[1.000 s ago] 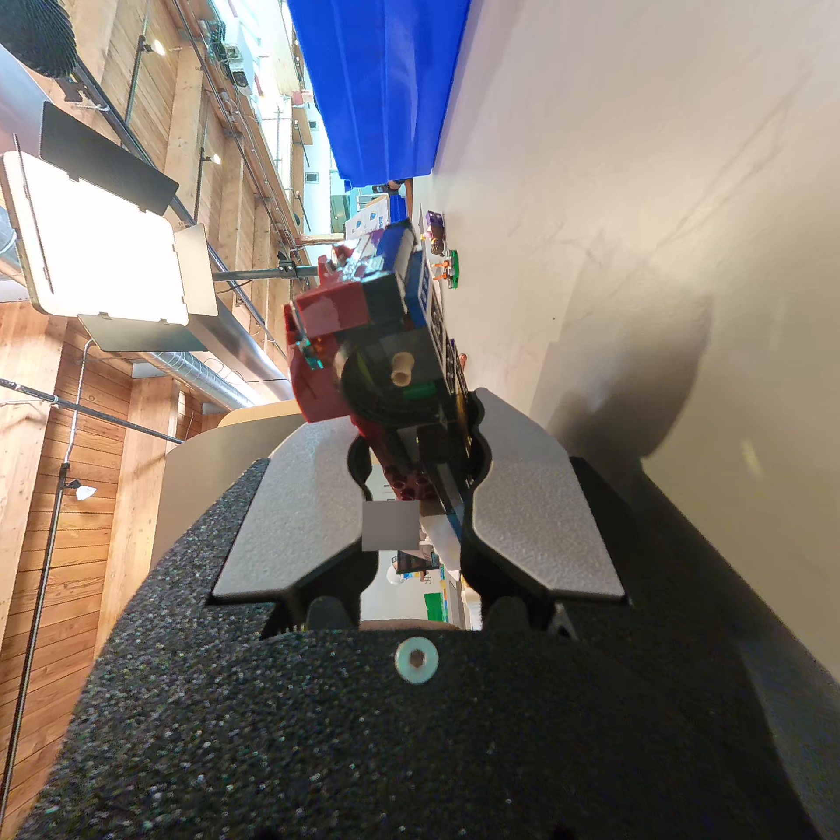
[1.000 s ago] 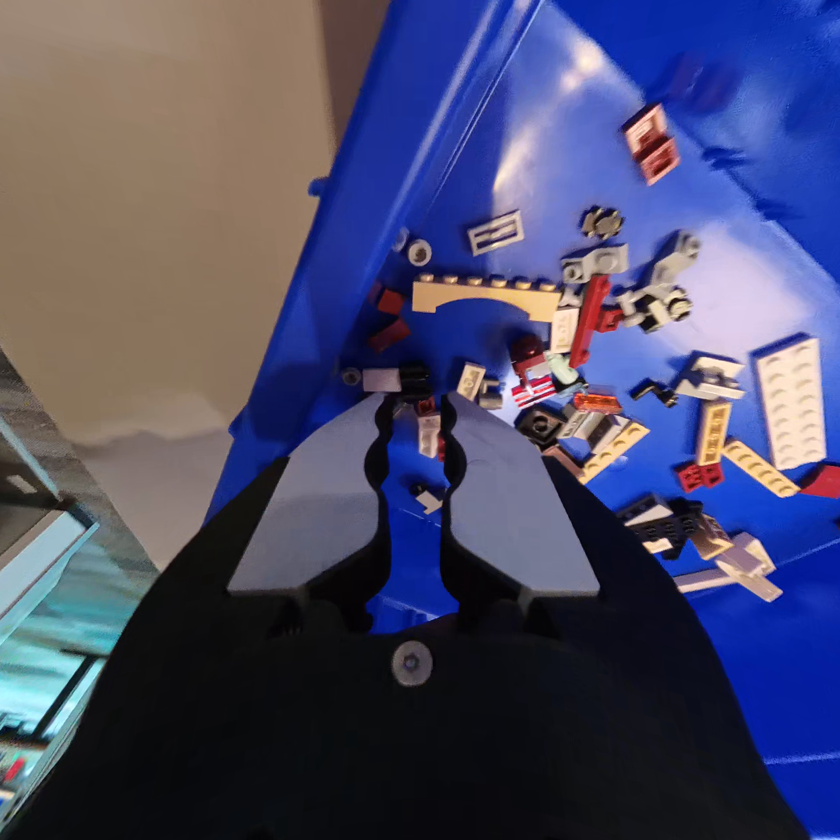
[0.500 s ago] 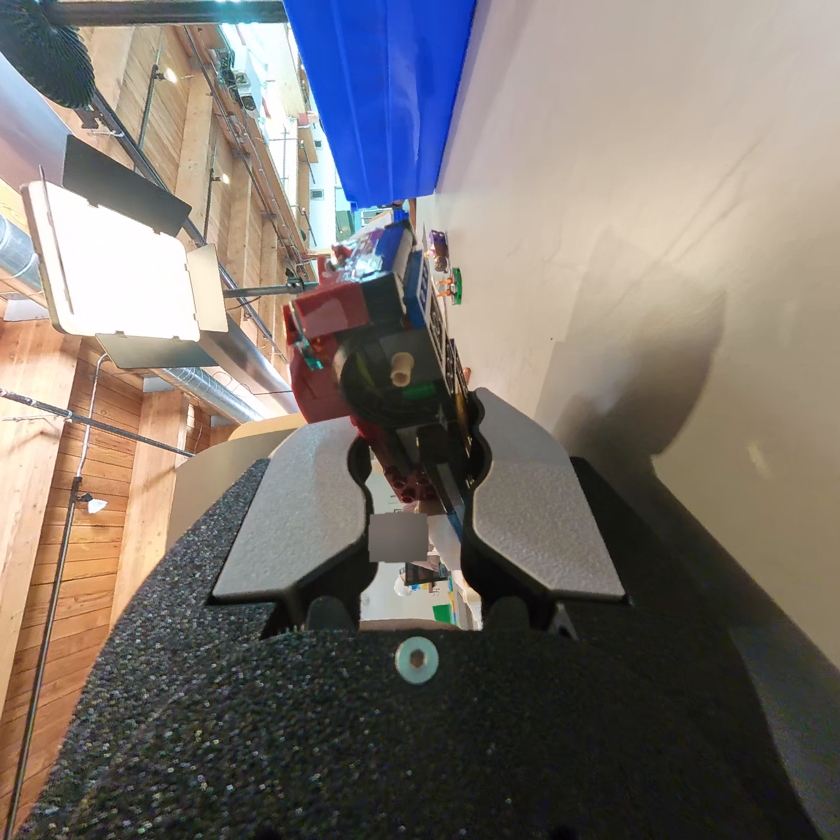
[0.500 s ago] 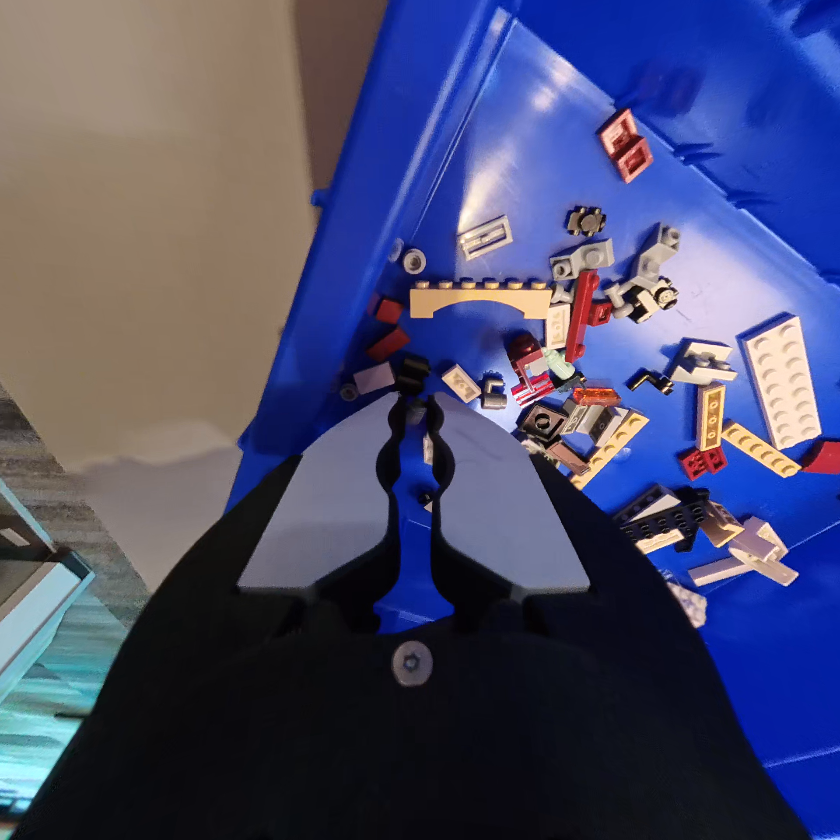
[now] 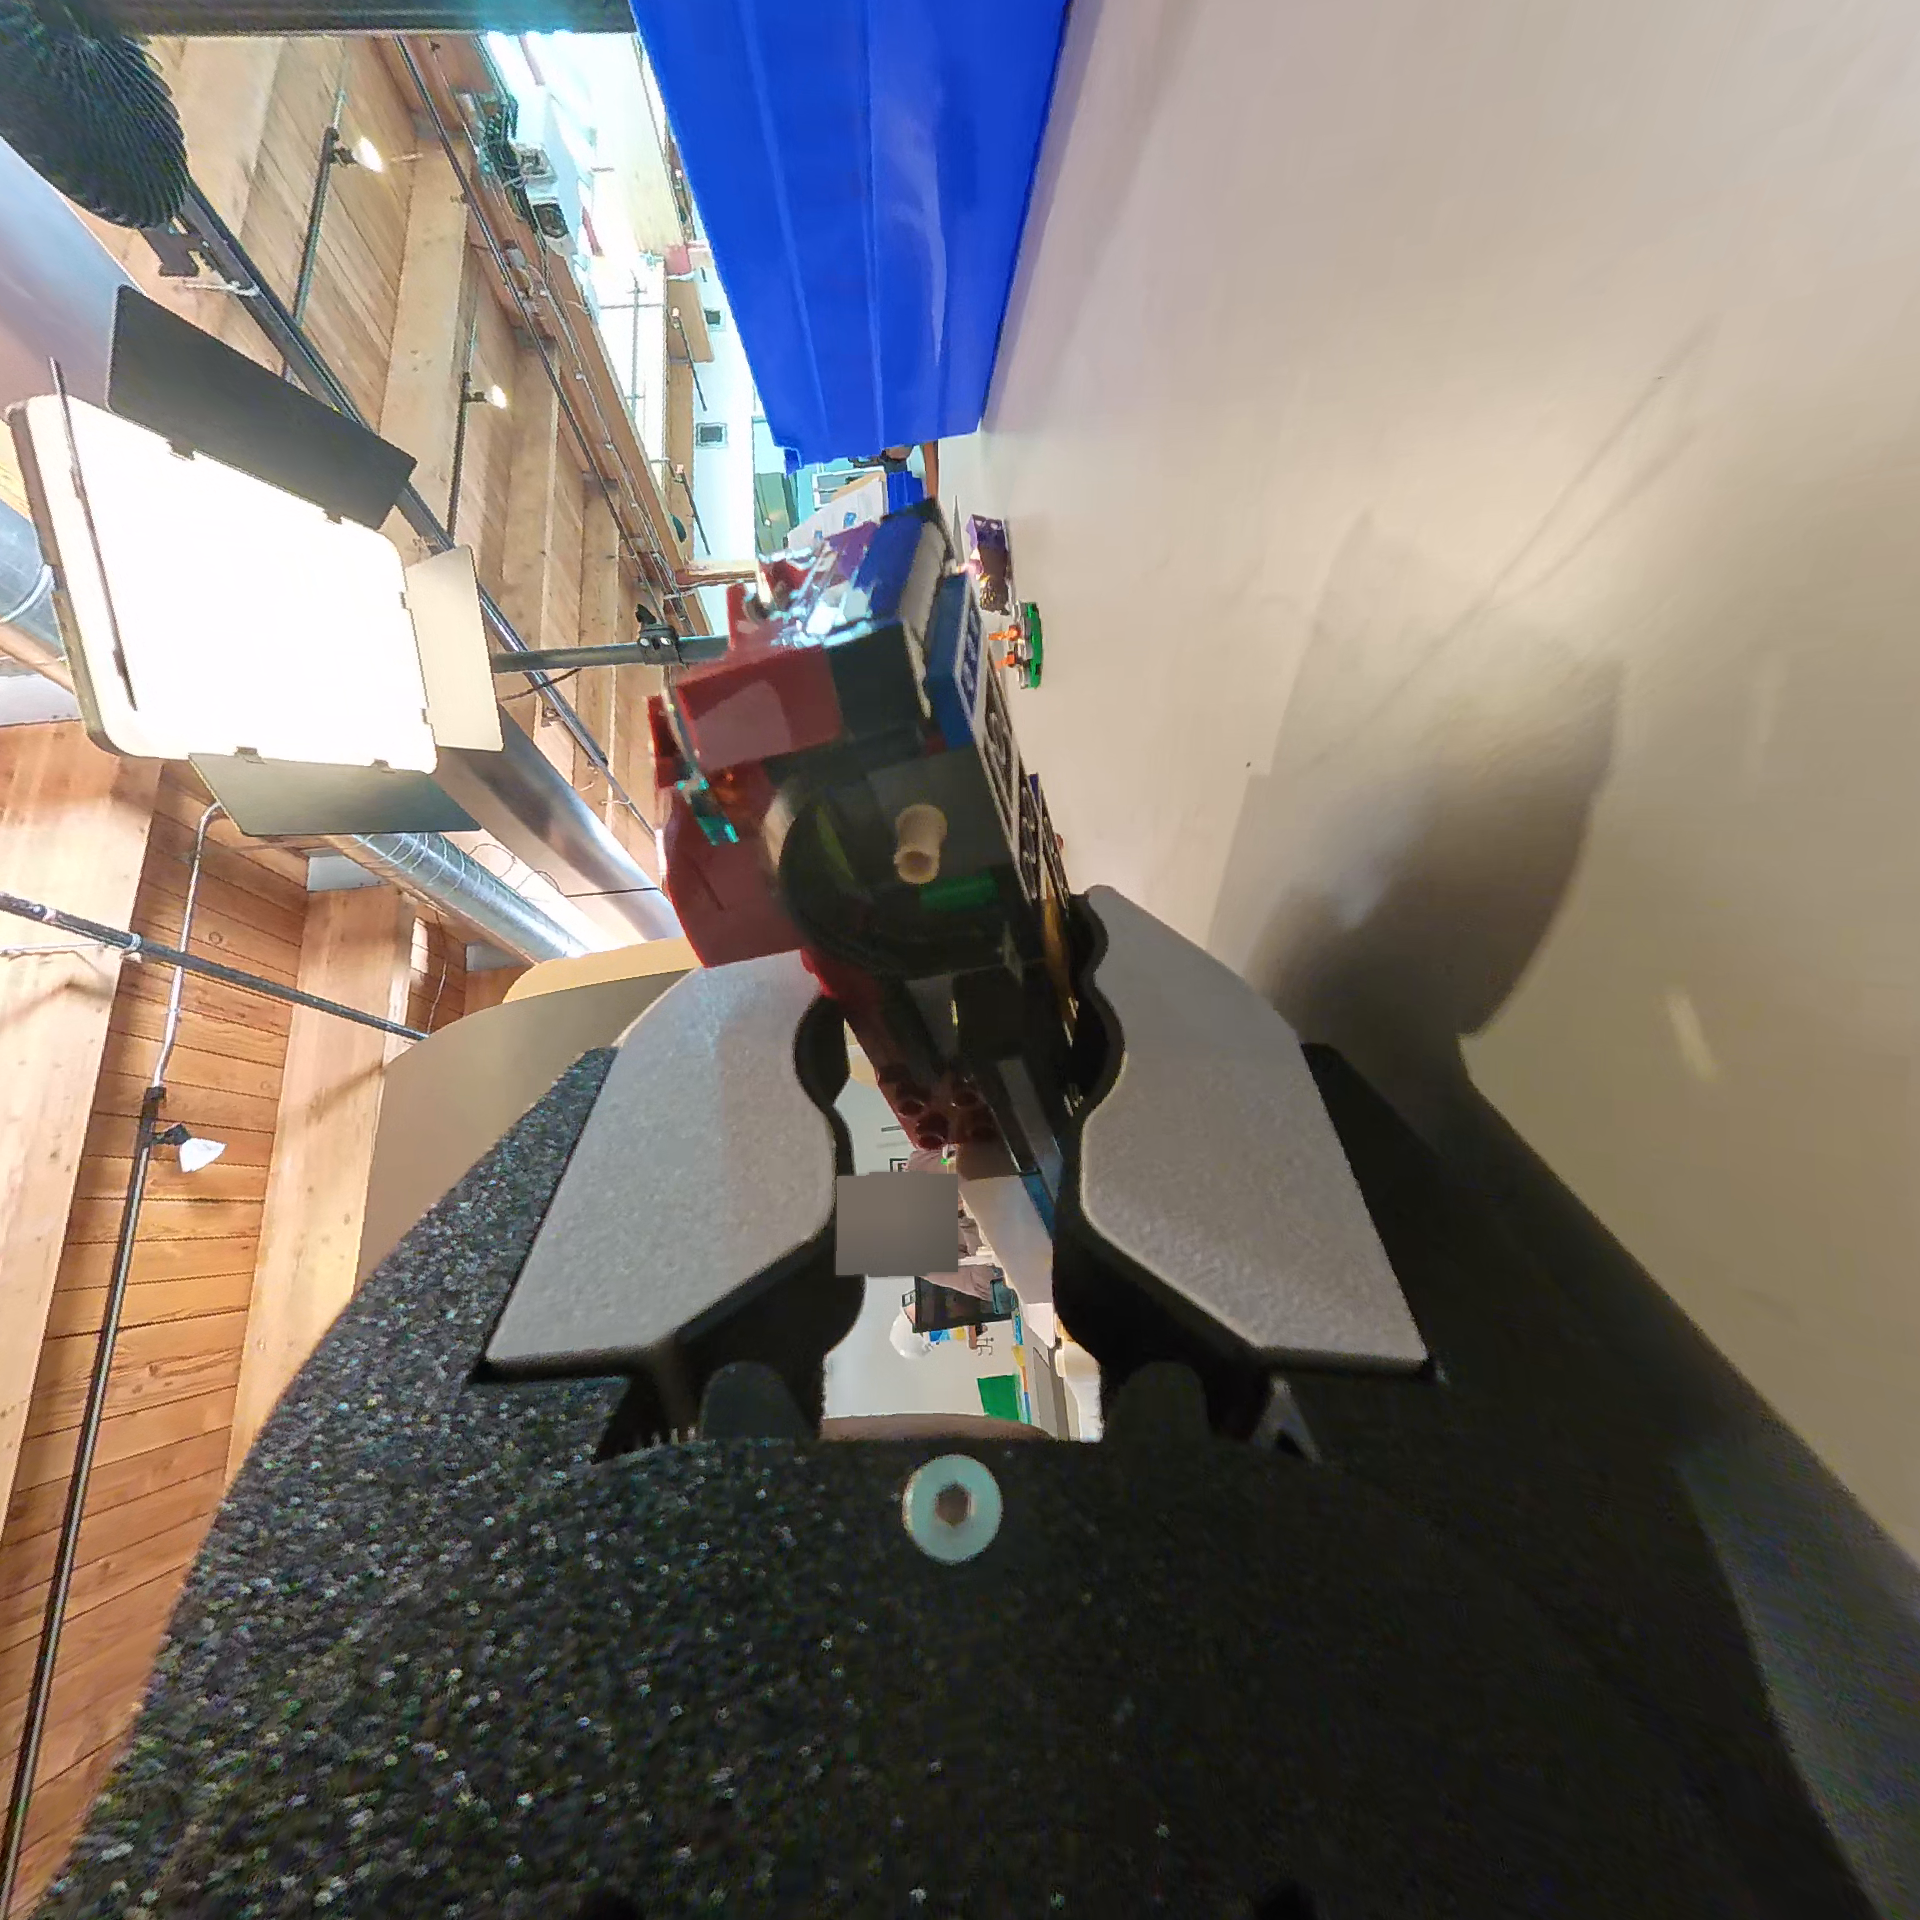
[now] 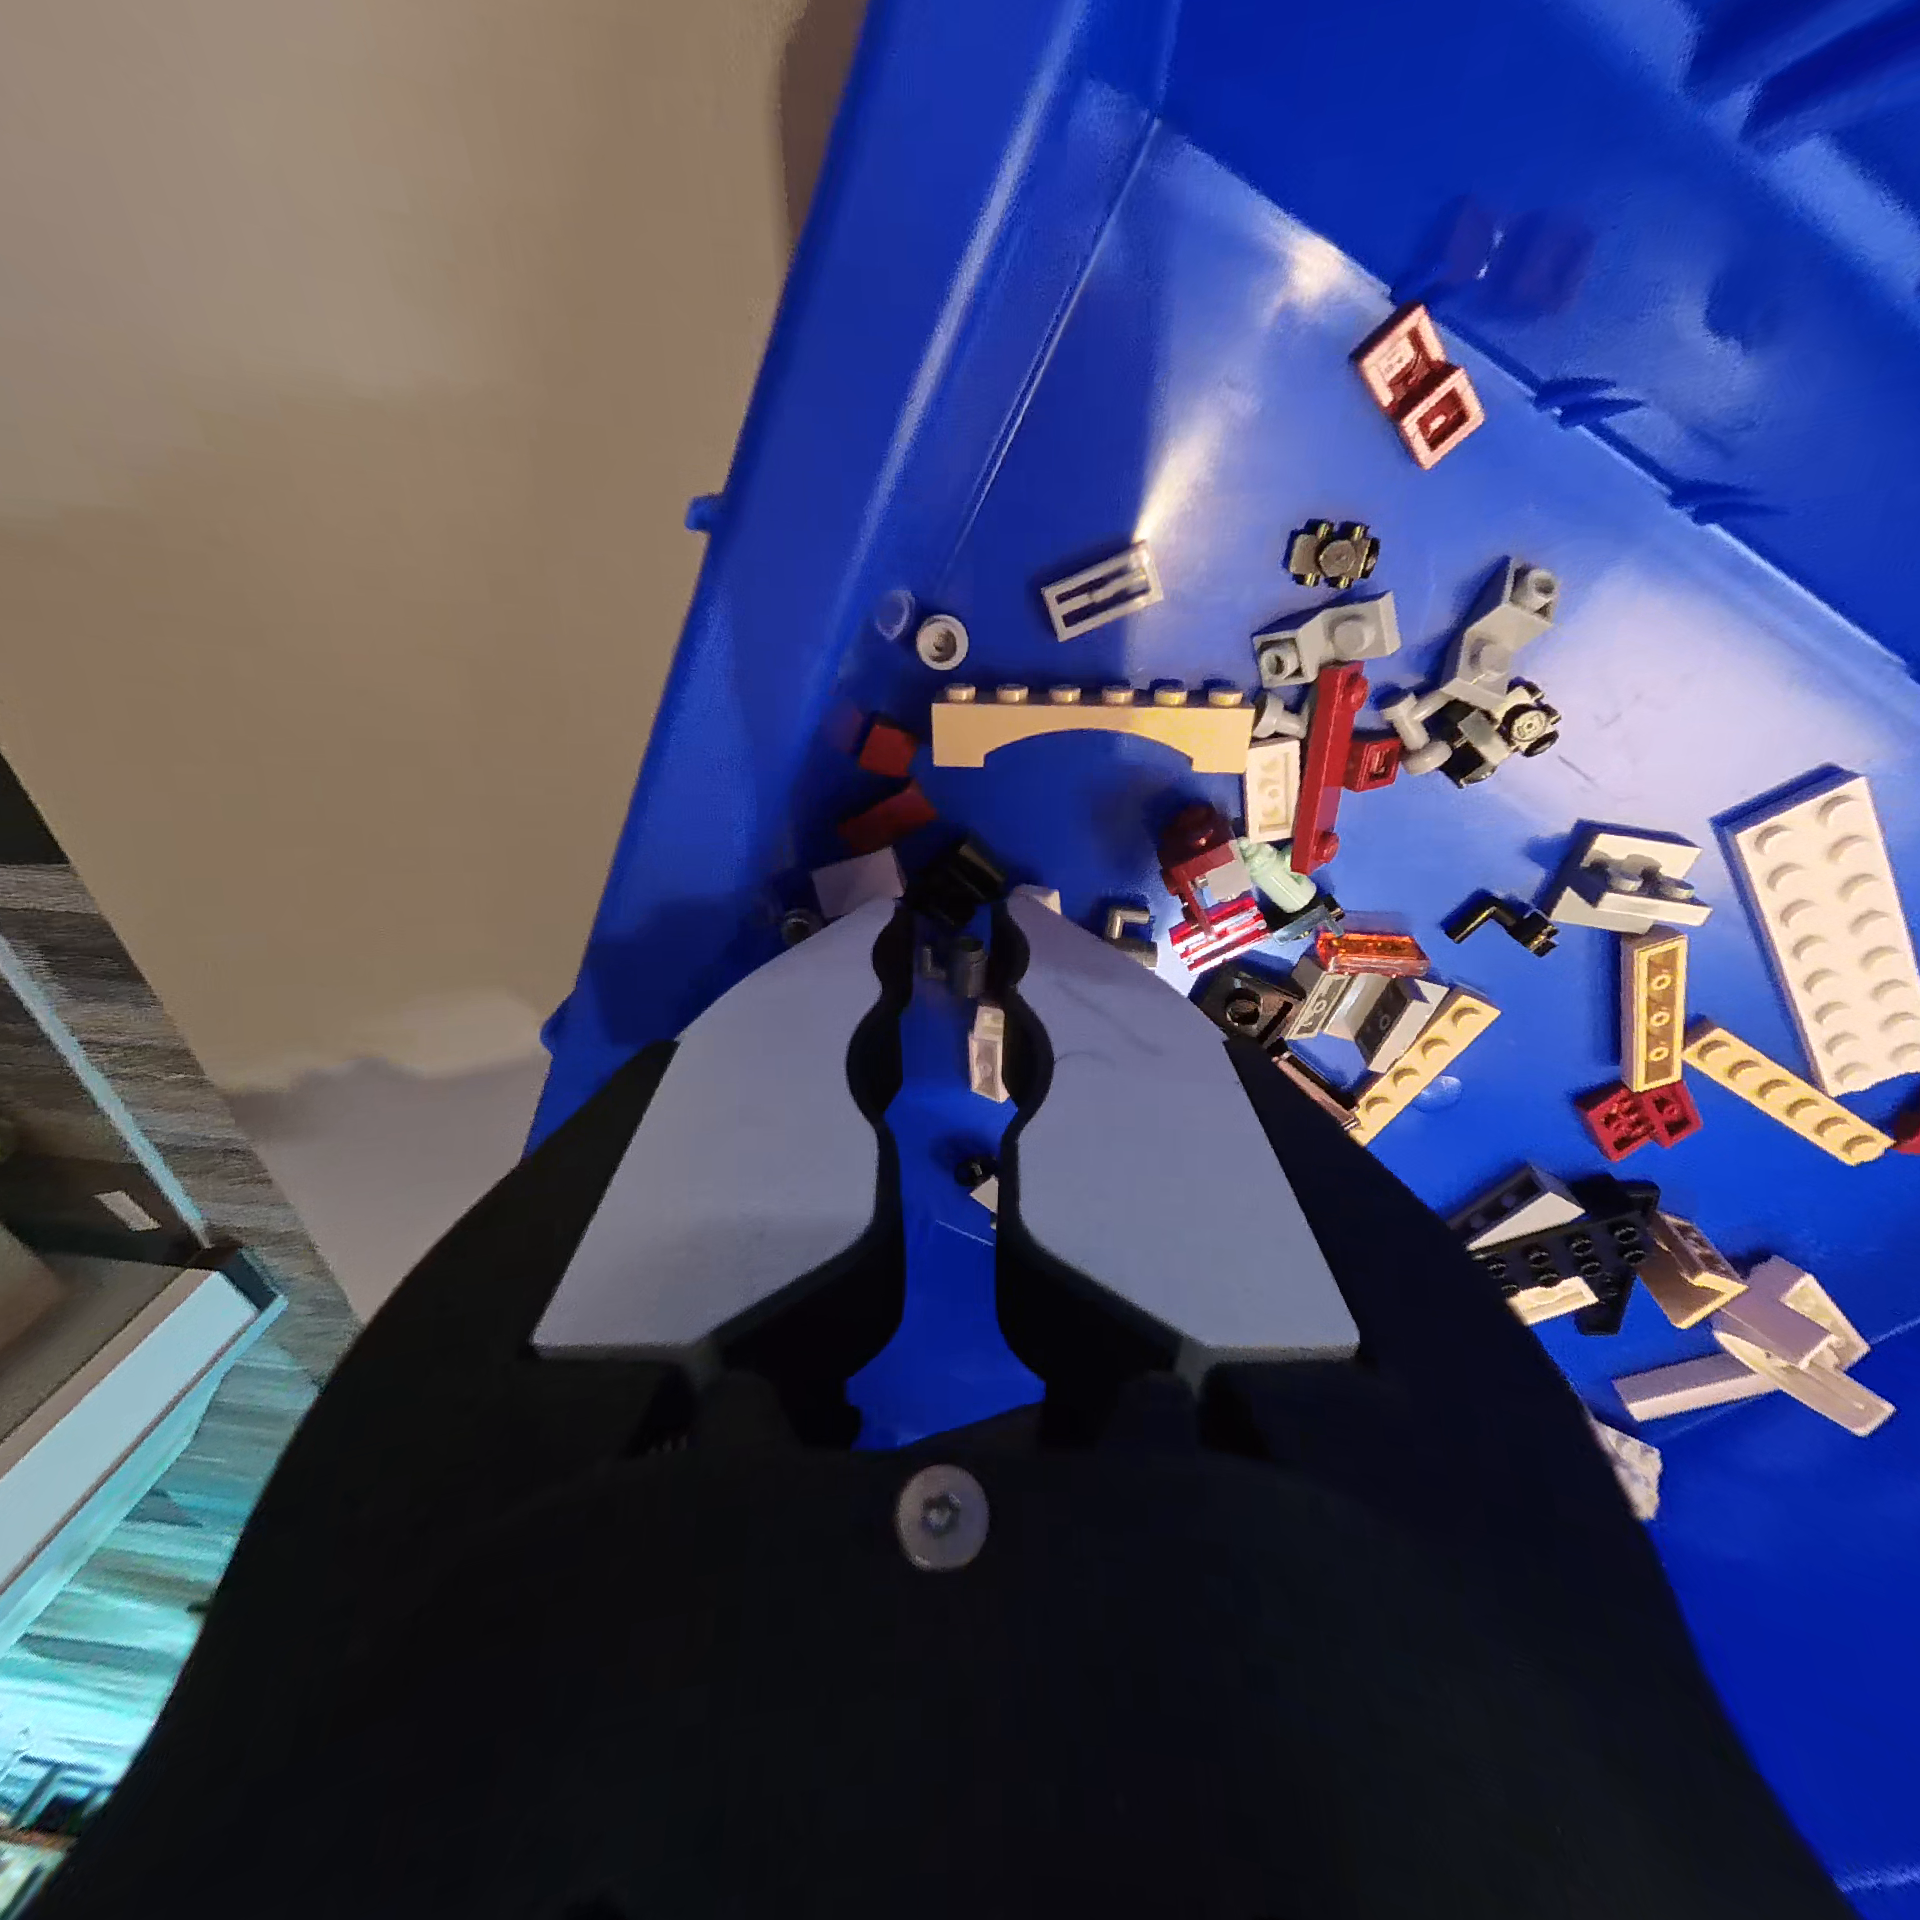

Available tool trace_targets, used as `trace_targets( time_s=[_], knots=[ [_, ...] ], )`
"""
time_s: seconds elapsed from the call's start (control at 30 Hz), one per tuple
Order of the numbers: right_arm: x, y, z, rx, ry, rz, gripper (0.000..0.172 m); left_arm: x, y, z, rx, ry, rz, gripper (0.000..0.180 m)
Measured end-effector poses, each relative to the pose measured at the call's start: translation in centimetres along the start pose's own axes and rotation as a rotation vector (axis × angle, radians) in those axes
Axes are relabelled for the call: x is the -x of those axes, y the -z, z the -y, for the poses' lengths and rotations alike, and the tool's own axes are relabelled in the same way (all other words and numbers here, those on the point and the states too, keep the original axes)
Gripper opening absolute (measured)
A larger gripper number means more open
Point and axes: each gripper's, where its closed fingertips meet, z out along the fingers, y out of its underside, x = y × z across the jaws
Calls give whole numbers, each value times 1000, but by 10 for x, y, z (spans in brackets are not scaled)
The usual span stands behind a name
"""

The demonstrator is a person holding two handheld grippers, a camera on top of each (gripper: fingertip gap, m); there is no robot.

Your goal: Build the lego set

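Note:
In the left wrist view my left gripper [image 5: 951,966] is shut on a brick-built model [image 5: 862,748] of dark red, black and blue parts with a tan peg, held up beside the beige table [image 5: 1455,416]. In the right wrist view my right gripper [image 6: 953,914] hangs inside a blue bin [image 6: 1195,416] of loose bricks. Its jaws stand slightly apart, with the tips at either side of a small black piece [image 6: 956,873] that lies by the bin wall next to a grey piece [image 6: 857,883]. Small grey pieces [image 6: 987,1049] lie on the bin floor between the fingers.
The bin holds a tan arch [image 6: 1091,727], a dark red plate [image 6: 1325,769], a white plate [image 6: 1829,935] and several other bricks. The left wrist view shows the blue bin [image 5: 852,208], small green and purple pieces [image 5: 1027,644] on the table, and a light panel [image 5: 249,582].
My right gripper narrowed, then opened a little and moved forward to the black piece, which has not shifted in the bin. My left gripper holds the model as before.

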Motion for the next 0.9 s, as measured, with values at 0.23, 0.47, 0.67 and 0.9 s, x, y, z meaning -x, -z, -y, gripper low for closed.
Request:
trace_targets(
  time_s=[0.23,0.47,0.67,0.9],
  knots=[
    [-3,0,2,-13,20,22,21,1,-5,4,-3,6,0,41],
    [-12,1,6,-27,41,-31,19,0,-21,7,0,8,0,40],
    [-13,-2,9,-37,49,-53,25,-1,-32,9,3,9,-1,40],
    [-18,4,7,12,88,-154,17,1,-34,10,0,2,2,41]
  ],
)
